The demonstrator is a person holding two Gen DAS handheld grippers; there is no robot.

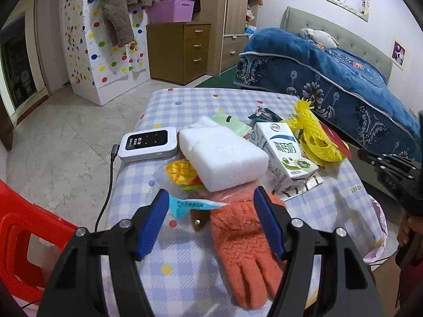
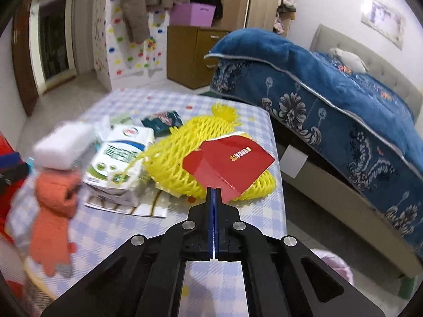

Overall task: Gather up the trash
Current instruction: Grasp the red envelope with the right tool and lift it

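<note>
On the checked tablecloth (image 1: 185, 100) lie a milk carton (image 1: 283, 155), a yellow foam net (image 1: 314, 137), a white foam block (image 1: 222, 155), a blue wrapper (image 1: 190, 206) and a clear bag with yellow pieces (image 1: 179, 171). My left gripper (image 1: 211, 211) is open, its blue fingers straddling the cuff of an orange glove (image 1: 243, 240). In the right wrist view my right gripper (image 2: 213, 190) is shut, its tips pinching the lower edge of a red paper packet (image 2: 232, 161) that lies on the yellow net (image 2: 174, 163). The carton (image 2: 119, 158) is to the left of the net.
A white pocket device (image 1: 149, 142) with a black cable (image 1: 105, 192) sits at the table's left edge. A dark snack wrapper (image 1: 264, 115) and a green packet (image 1: 232, 122) lie farther back. A red plastic chair (image 1: 21, 232) stands at the left, a blue bed (image 1: 343, 79) at the right.
</note>
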